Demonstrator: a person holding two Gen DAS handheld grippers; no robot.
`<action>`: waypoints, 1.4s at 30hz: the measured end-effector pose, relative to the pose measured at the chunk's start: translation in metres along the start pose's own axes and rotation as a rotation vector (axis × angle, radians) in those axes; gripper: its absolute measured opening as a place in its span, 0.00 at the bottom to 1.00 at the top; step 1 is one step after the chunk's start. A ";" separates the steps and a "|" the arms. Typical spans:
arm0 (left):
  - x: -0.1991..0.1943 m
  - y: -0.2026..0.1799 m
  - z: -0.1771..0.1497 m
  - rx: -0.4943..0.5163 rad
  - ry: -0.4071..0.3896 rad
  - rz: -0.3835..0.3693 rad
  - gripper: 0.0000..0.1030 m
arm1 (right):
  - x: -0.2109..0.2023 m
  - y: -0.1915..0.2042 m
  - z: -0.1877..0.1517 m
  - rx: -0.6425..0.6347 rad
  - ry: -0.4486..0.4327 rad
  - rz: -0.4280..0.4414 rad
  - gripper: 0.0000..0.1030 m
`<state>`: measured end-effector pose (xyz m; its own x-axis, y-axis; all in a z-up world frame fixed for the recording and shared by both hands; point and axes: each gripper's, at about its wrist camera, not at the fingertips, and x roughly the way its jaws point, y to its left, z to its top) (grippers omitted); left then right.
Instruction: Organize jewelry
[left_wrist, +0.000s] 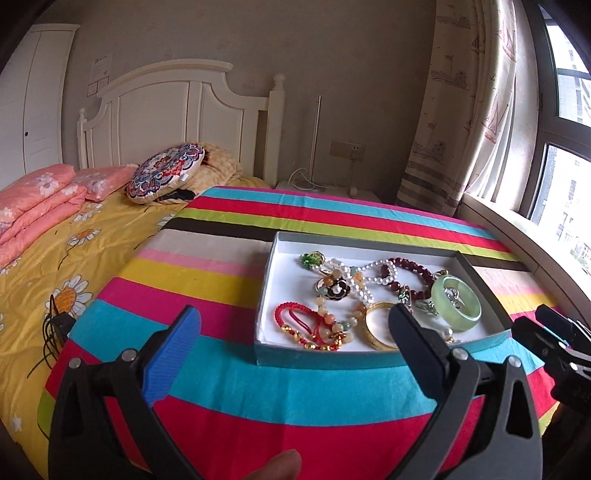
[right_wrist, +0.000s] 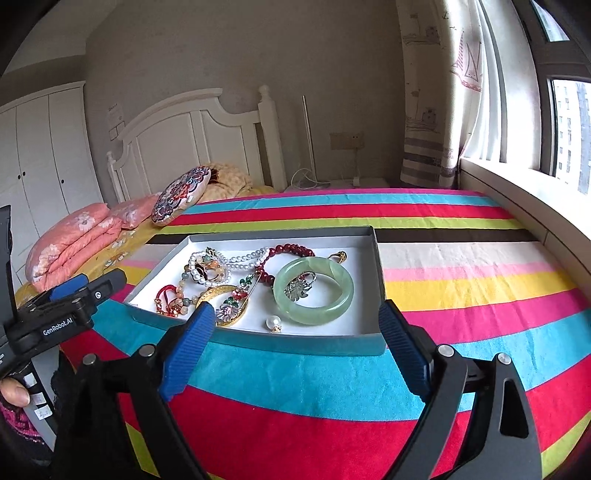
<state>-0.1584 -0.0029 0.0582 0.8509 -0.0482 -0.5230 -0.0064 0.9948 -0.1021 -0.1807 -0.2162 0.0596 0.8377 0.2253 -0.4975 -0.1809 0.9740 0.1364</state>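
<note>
A shallow teal box (left_wrist: 332, 356) (right_wrist: 295, 341) with a white inside lies on the striped cloth. It holds a pale green jade bangle (left_wrist: 458, 301) (right_wrist: 314, 291), a gold bangle (left_wrist: 380, 326) (right_wrist: 218, 295), a red cord bracelet (left_wrist: 306, 325), a pearl strand (left_wrist: 373, 271) (right_wrist: 240, 256), dark red beads (left_wrist: 415, 273) (right_wrist: 291, 251), a silver ring (right_wrist: 300, 285) inside the jade bangle and a loose pearl (right_wrist: 273, 322). My left gripper (left_wrist: 295, 314) is open and empty just short of the box's near left corner. My right gripper (right_wrist: 295, 312) is open and empty at the box's near wall.
The striped cloth (right_wrist: 461, 295) covers the surface under the box. To the left are a yellow flowered bedspread (left_wrist: 48, 266), folded pink quilts (left_wrist: 33, 206) and a round patterned cushion (left_wrist: 166, 173). A window sill (right_wrist: 535, 199) and curtain (left_wrist: 461, 129) run along the right.
</note>
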 end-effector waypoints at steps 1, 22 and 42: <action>0.003 -0.001 -0.001 -0.009 0.008 -0.005 0.98 | 0.002 0.001 0.000 0.007 0.001 0.000 0.84; 0.043 -0.031 0.002 0.068 0.081 0.016 0.98 | 0.056 0.006 0.007 0.032 0.085 -0.061 0.84; 0.030 -0.034 -0.003 0.105 0.013 0.020 0.98 | 0.048 -0.003 0.005 0.036 0.053 -0.108 0.84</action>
<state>-0.1336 -0.0384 0.0436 0.8441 -0.0285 -0.5354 0.0321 0.9995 -0.0026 -0.1373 -0.2083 0.0398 0.8229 0.1209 -0.5552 -0.0717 0.9914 0.1097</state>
